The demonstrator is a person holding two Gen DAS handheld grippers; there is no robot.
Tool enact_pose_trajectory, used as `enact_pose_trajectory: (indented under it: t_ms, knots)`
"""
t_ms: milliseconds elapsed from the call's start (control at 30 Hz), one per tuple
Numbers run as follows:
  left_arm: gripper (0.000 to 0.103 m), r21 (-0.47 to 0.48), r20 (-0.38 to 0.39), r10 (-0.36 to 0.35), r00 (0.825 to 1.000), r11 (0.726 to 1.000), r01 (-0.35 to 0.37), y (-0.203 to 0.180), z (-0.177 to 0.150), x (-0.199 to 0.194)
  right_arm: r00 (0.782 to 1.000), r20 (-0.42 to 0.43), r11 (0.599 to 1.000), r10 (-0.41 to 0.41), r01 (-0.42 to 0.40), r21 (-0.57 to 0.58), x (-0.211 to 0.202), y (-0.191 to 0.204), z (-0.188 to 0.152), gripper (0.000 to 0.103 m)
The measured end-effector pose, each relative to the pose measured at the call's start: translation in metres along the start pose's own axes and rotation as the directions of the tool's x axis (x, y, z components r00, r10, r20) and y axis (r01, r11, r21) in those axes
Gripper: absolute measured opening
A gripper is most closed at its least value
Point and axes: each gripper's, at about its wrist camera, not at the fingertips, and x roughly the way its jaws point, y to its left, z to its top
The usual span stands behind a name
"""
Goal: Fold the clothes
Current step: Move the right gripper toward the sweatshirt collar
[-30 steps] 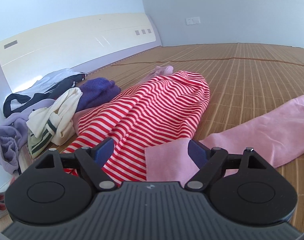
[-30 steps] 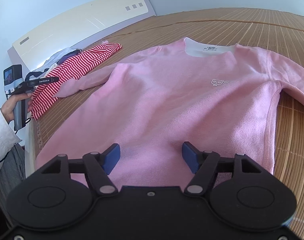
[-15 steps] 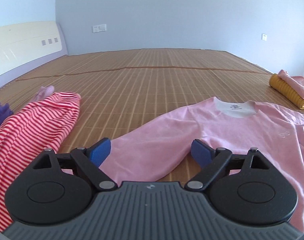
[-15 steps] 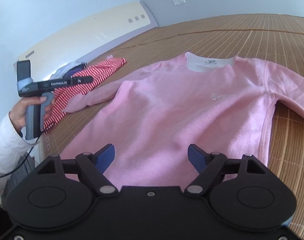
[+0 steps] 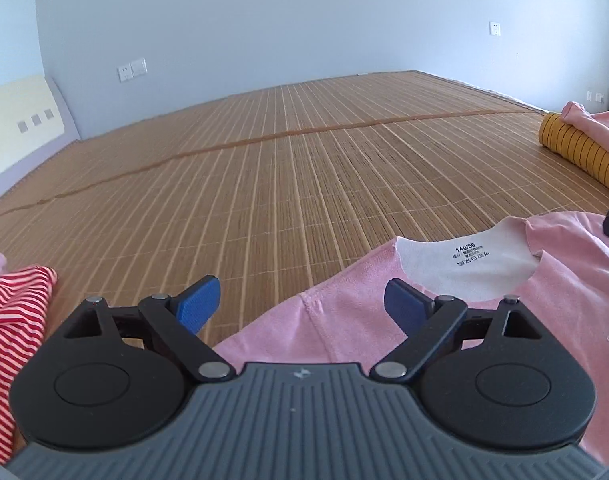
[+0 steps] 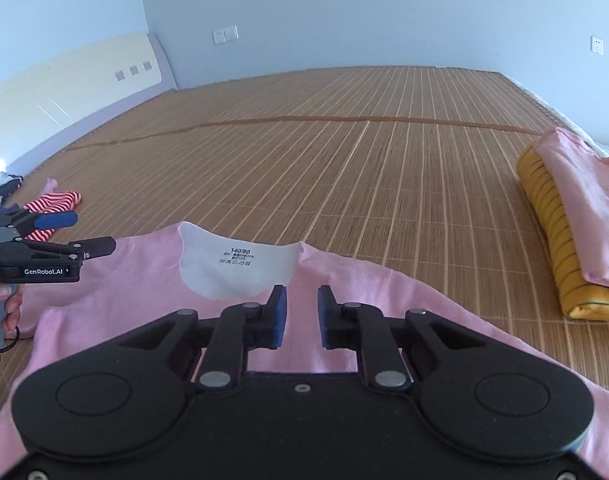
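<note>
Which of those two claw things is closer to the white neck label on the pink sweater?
The right gripper: it sits just short of the white neck label of the pink sweater. The left gripper is off toward the shoulder, farther away.

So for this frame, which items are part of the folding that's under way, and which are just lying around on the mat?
In play:
- pink sweatshirt, spread flat, neck label showing
- left gripper, open over its shoulder
- right gripper, narrowly open near the collar

Lying about:
- red striped garment, unfolded
- folded yellow and pink stack
- clothes pile by the headboard
</note>
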Motion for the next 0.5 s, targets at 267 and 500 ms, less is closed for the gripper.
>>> enact_pose_trajectory:
  t_ms: [267,500]
  knots:
    - [0.093,-0.029,-0.019,0.026,0.999,0.999,-0.027,-0.001,-0.008,0.068,0.976,-0.019,0.975,-0.218,0.217,-0.043,0.072,0.003,0.003,0.009]
    - [0.096,-0.080,-0.036,0.007,0.999,0.997,-0.010,0.012,0.005,0.098,0.968,0.060,0.969,-0.243,0.245,-0.036,0.089,-0.012,0.003,0.009]
